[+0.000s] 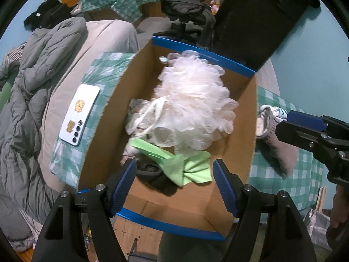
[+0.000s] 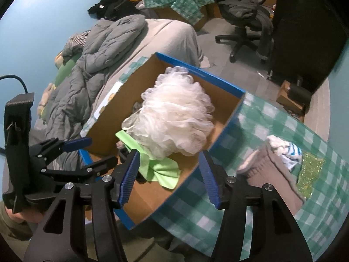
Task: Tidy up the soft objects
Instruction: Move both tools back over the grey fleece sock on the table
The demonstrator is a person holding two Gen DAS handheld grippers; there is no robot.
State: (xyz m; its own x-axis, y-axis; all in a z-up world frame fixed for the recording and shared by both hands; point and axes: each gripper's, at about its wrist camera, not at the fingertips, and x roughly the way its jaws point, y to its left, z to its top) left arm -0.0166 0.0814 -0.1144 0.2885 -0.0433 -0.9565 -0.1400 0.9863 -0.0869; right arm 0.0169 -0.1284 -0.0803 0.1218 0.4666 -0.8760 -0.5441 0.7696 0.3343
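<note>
At the bottom of each wrist view, the left gripper (image 1: 174, 185) and right gripper (image 2: 169, 174) hang with fingers spread wide, holding nothing. Just beyond, the cardboard box (image 1: 104, 135) holds a green cloth (image 1: 185, 168) and, farther back, a white bath sponge (image 1: 194, 102). Right of the box, a grey sock (image 2: 272, 170) lies on the checked cloth (image 2: 250, 131).

A white phone (image 1: 79, 114) lies face down on the checked cloth (image 1: 104, 65), left of the left gripper. Beyond it a grey quilt (image 1: 43, 65) is heaped on the bed. Farther ahead stands an office chair (image 2: 246, 21).
</note>
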